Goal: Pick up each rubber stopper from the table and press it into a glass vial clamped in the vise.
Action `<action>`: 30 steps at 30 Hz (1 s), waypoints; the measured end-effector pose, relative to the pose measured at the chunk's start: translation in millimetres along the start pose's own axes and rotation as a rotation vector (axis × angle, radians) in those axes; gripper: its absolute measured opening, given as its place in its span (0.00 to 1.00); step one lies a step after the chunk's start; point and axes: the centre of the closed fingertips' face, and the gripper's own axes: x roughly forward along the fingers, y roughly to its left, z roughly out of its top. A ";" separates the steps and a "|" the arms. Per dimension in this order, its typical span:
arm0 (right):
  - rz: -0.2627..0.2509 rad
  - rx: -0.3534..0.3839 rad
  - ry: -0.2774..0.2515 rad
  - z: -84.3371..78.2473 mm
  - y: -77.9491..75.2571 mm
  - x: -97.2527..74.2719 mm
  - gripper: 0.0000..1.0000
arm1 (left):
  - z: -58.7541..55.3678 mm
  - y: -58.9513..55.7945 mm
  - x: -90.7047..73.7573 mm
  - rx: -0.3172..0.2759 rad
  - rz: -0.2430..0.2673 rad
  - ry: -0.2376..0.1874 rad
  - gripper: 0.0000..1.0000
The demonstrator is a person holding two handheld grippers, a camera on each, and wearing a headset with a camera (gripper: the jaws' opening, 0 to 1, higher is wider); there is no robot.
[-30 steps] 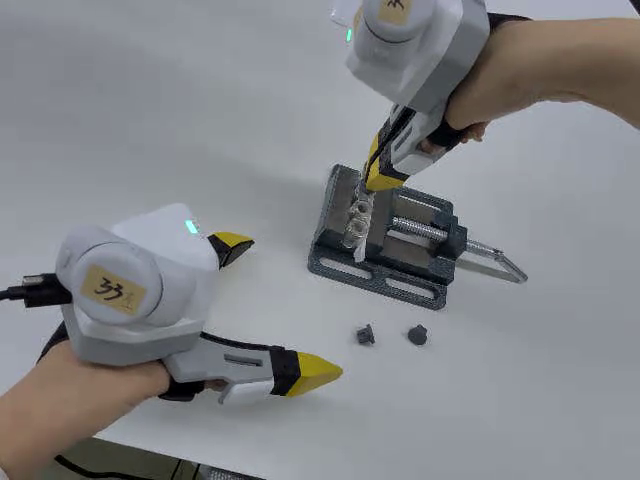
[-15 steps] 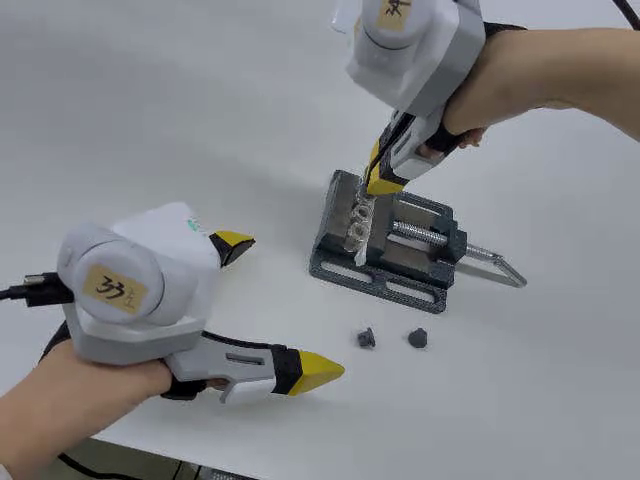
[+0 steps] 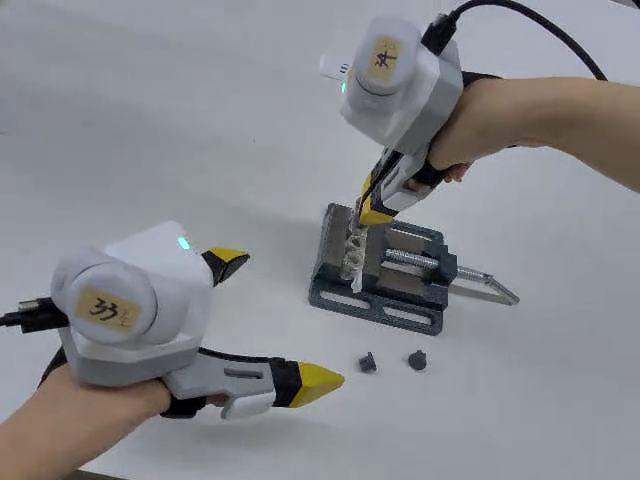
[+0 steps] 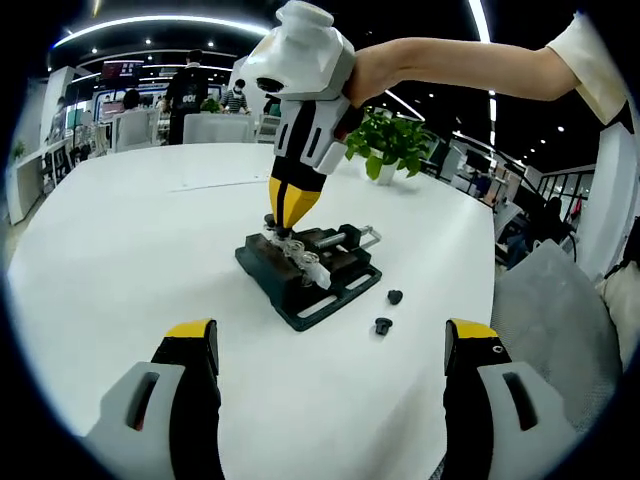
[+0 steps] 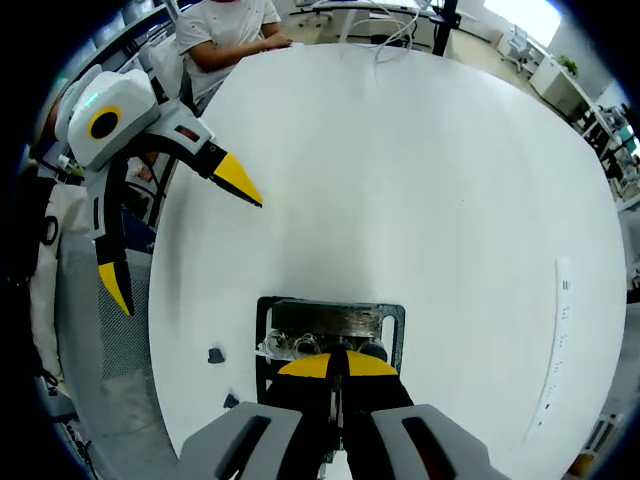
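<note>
Two rubber stoppers lie on the table, just in front of the vise. The glass vials stand clamped in it. Your right gripper has its tongs pressed together, tip down at the vials, same as a second ago, so you are likely pushing one in. Your left gripper stays wide apart, holding nothing.

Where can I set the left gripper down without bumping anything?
Bare table is widest left of the vise, beyond the left gripper. More lies right of the vise handle. Crowded: two stoppers in front of the vise, the right gripper over its vials.
</note>
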 end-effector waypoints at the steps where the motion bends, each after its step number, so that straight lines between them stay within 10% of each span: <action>1: -0.005 -0.015 -0.008 0.1 1.0 0.0 0.00 | 0.3 0.7 -0.1 0.002 -0.001 0.000 0.93; 30: -0.018 -0.046 -0.024 4.7 -1.3 -2.3 0.00 | 3.3 1.5 0.7 0.019 -0.013 0.010 0.93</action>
